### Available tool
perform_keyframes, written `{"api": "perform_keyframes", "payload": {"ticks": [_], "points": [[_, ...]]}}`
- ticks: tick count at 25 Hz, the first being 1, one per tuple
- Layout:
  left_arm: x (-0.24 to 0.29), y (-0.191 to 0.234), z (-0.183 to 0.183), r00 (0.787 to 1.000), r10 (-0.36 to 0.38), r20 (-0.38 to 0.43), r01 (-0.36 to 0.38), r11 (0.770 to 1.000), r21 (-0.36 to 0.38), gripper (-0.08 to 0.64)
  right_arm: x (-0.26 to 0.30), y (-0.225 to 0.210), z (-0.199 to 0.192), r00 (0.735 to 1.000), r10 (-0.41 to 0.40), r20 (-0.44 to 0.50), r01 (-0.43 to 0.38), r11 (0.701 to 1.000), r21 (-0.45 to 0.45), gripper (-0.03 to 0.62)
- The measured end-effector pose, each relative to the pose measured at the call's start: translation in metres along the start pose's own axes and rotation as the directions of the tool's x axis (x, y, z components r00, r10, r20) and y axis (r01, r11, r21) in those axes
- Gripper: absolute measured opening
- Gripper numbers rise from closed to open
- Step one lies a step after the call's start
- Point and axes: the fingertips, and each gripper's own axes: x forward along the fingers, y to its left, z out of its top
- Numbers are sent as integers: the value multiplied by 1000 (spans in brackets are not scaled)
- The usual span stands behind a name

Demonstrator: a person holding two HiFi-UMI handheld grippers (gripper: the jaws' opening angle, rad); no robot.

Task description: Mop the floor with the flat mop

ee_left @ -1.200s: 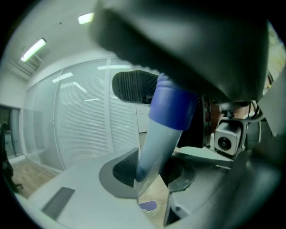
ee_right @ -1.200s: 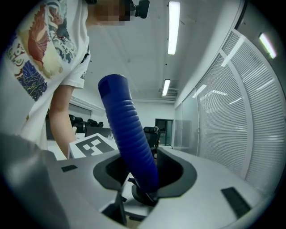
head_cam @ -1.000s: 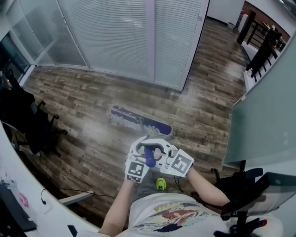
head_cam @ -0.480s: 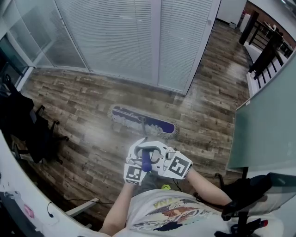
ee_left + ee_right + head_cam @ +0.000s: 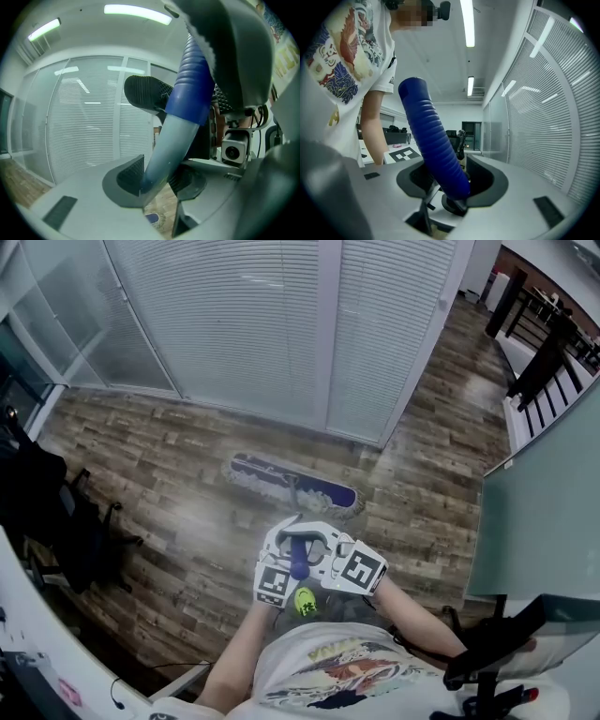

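- Left gripper (image 5: pixel 157 180): clamped on the pale shaft of the handle (image 5: pixel 299 557), just below its blue grip.
- Right gripper (image 5: pixel 450 185): closed around the blue ribbed grip. Its jaws have just opened a little further.
- Mop head (image 5: pixel 292 484): flat on the floor (image 5: pixel 169 474), ahead of the person, near the partition (image 5: pixel 281 334).
- Risk: a slackening right grip may let the handle twist and lift one edge of the mop head.
- Risk: an overlong push may strike the partition.
- Containers: none in view.

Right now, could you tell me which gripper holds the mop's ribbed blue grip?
The right gripper: its jaws clamp the ribbed blue grip, whereas the left gripper holds the smooth pale shaft.
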Motion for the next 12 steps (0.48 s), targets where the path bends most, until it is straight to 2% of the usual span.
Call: {"api": "perform_keyframes", "payload": {"ticks": [3,7,12], "points": [[21,27,-2,1000,12,-6,-12,1000,14,126,11,-30,-4,1000,4,7,-4,1000,3,179],[57,68,-2,999,33,-9,-32,999,26,126,27,-81,-7,999,-3,41,0,999,54,179],[120,117,6,999,37,-17,-36,999,23,124,36,-161,-16,999,22,27,-22,1000,8,179]]}}
